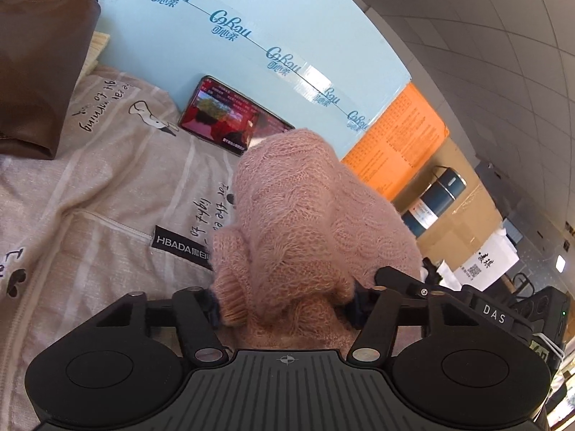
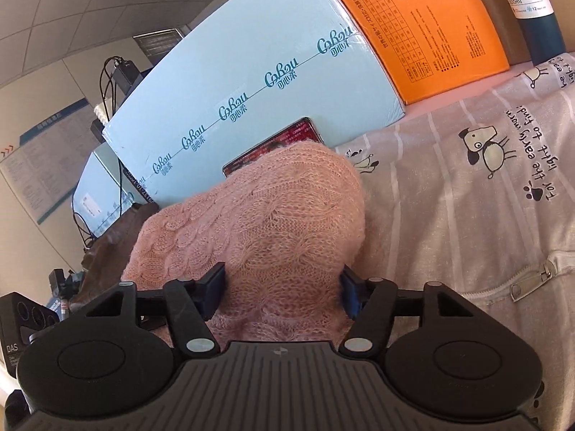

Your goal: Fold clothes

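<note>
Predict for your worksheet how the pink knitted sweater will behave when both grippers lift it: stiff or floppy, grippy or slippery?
Probably floppy: the pink sweater bunches in soft folds between the left gripper and the right gripper. Likely grippy, since its fuzzy cable knit looks fibrous. It seems light yet bulky, so loose parts may sag towards the grey printed cover.

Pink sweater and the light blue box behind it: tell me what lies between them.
A phone with its screen lit lies between the pink sweater and the light blue box, against the box's foot. The sweater hides part of it in both wrist views.
</note>
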{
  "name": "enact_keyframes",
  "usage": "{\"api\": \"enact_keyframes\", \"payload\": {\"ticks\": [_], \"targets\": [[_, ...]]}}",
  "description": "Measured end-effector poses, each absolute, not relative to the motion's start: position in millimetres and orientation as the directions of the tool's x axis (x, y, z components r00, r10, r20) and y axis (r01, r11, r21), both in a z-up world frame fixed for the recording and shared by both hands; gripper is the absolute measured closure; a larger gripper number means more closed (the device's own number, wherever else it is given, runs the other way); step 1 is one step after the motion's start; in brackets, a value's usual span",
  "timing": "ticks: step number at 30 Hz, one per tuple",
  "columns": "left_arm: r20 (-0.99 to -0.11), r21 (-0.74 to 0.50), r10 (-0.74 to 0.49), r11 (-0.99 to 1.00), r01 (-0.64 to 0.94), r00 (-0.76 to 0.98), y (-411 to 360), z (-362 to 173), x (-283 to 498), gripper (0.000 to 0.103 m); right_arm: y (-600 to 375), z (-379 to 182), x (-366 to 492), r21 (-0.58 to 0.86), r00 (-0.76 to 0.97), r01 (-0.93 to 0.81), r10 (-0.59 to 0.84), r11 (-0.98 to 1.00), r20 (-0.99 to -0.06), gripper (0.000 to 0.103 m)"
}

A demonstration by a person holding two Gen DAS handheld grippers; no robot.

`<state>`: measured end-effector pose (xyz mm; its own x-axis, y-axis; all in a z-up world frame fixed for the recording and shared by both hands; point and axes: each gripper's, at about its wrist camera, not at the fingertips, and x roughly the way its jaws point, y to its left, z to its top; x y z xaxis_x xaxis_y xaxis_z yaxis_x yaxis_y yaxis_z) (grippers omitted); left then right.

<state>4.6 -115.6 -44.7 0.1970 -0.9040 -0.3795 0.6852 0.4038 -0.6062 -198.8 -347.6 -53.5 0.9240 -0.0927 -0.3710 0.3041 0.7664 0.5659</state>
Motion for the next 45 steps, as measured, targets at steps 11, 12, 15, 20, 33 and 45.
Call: {"api": "enact_keyframes", "payload": {"ticks": [11,12,15,20,33,45], "targets": [[-0.190,-0.488,-0.834,0.538,0.687,0.518,-16,4,-4,0.053,-279,-26,-154,0.631,0.945,0.196,0.026,0.750,-0.325,0.060],[-0.171,-0.485,-0.820,0.553,0.678,0.546,-2,6,-3,0.054,-268,-23,-145,0.629,0.948,0.173,0.046,0.758,-0.316,0.062],[-0.101,-0.457,-0.767,0.601,0.655,0.634,35,17,0,0.053,-239,-11,-119,0.624,0.954,0.095,0.108,0.776,-0.279,0.063],[-0.041,-0.415,-0.653,0.700,0.581,0.756,74,35,22,0.053,-195,13,-65,0.589,0.957,-0.069,0.220,0.805,-0.189,0.063],[-0.128,-0.361,-0.531,0.811,0.460,0.838,75,43,129,0.033,-154,33,63,0.487,0.966,-0.063,0.175,0.871,-0.188,0.061],[-0.297,-0.285,-0.335,0.925,0.252,0.894,66,3,198,0.008,-169,-4,131,0.396,0.931,0.091,0.063,0.914,-0.359,0.025]]}}
